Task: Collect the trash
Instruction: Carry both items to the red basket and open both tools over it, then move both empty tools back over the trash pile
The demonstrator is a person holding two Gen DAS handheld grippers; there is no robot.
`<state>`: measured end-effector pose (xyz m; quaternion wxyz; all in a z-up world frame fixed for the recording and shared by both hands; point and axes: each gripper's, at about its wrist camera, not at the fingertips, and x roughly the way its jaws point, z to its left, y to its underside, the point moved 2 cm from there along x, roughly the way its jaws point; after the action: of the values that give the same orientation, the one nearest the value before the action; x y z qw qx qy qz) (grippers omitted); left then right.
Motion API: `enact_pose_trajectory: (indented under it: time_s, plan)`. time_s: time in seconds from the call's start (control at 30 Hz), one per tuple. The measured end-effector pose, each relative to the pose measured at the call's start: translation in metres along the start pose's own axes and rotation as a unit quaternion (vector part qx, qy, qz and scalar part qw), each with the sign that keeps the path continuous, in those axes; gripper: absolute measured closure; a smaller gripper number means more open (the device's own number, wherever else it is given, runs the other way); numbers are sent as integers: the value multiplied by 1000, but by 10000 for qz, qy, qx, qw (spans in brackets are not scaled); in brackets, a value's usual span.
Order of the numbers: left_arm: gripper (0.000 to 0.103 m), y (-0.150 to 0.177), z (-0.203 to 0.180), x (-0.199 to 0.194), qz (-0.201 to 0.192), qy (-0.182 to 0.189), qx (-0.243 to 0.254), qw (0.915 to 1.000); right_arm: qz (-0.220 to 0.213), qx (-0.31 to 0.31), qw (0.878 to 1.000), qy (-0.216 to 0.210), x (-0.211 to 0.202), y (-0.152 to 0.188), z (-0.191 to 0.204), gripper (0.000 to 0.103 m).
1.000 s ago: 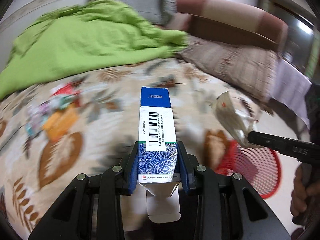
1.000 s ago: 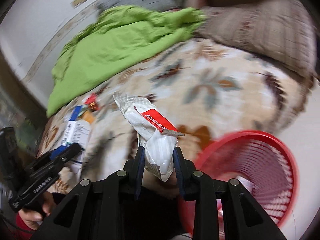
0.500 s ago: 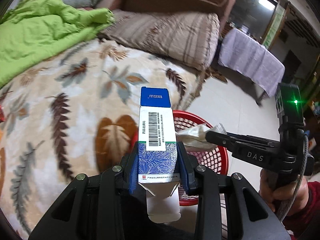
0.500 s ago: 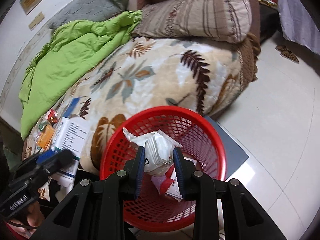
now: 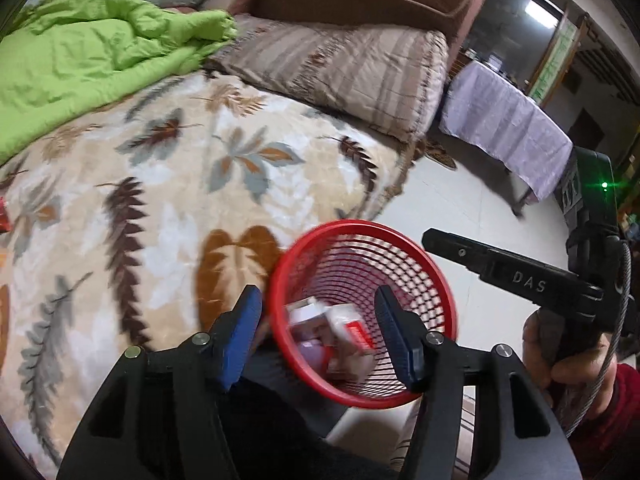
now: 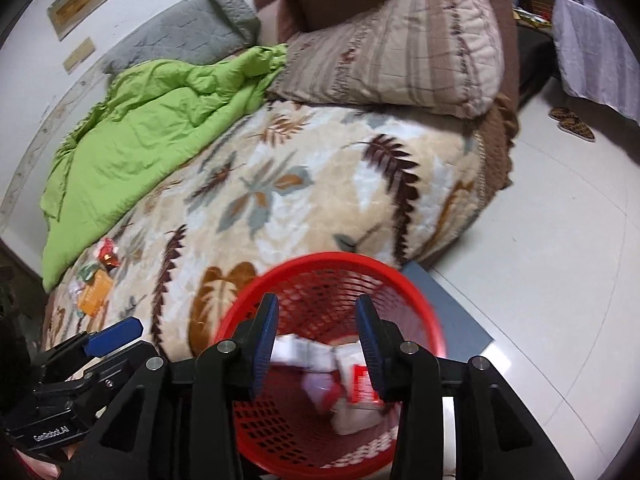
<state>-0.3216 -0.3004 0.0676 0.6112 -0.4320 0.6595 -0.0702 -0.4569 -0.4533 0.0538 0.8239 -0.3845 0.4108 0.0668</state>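
both our grippers, left gripper (image 5: 318, 332) and right gripper (image 6: 318, 340), opening over red basket (image 5: 436, 276), nothing between jaws. dropped trash (image 6: 352, 384) inside it. remaining wrappers (image 6: 98, 280) on blanket (image 6: 320, 184); risk: nudging basket over.
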Motion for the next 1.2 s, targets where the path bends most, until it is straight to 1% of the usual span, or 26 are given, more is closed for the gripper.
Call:
enact_pose_trajectory:
  time_s: [0.13,0.2,0.3,0.43,0.5,0.6,0.63,0.67,0.73,0.8,0.87,0.97,1.03,1.1,1.13,1.2]
  plan:
    - [45,4,30,-21,-171,-339,-186,9991,48,-232,9992,-325,9,-1,31,54]
    - [45,7,49,-34,-262,-506,-380,9976,130,-428,9977,-511,17,0,53,53]
    - [45,11,80,-53,-424,-775,-685,9937,226,-696,9942,-789,27,1,86,53]
    - [45,20,120,-75,-575,-1193,-1005,9861,331,-1101,9871,-1112,44,2,135,53]
    - [45,26,145,-87,-672,-1461,-1195,9797,396,-1230,9837,-1254,52,4,155,53]
    - [45,35,178,-103,-794,-1763,-1445,9704,460,-1496,9776,-1405,61,8,186,53]
    - [45,37,192,-108,-832,-1909,-1540,9659,473,-1548,9761,-1448,64,9,192,53]
    - [45,41,210,-115,-859,-2088,-1687,9595,504,-1624,9740,-1497,67,11,201,53]
    - [45,47,238,-124,-868,-2230,-1888,9524,583,-1779,9697,-1568,75,13,217,53]
    - [45,54,271,-130,-851,-2466,-2113,9420,658,-1902,9655,-1650,83,15,231,53]
    - [45,57,299,-129,-788,-2636,-2254,9346,697,-2026,9623,-1673,88,16,241,53]
    - [45,54,335,-120,-632,-2586,-2426,9329,723,-2160,9586,-1708,94,15,253,53]
    - [45,49,345,-111,-563,-2484,-2395,9369,742,-2232,9565,-1728,98,15,259,52]
    - [45,43,351,-100,-473,-2507,-2307,9390,755,-2267,9554,-1737,101,14,262,52]
    - [45,40,354,-92,-385,-2451,-2242,9424,766,-2281,9549,-1741,103,14,264,52]
    - [46,34,356,-79,-301,-2445,-2134,9454,779,-2280,9549,-1736,107,14,266,52]
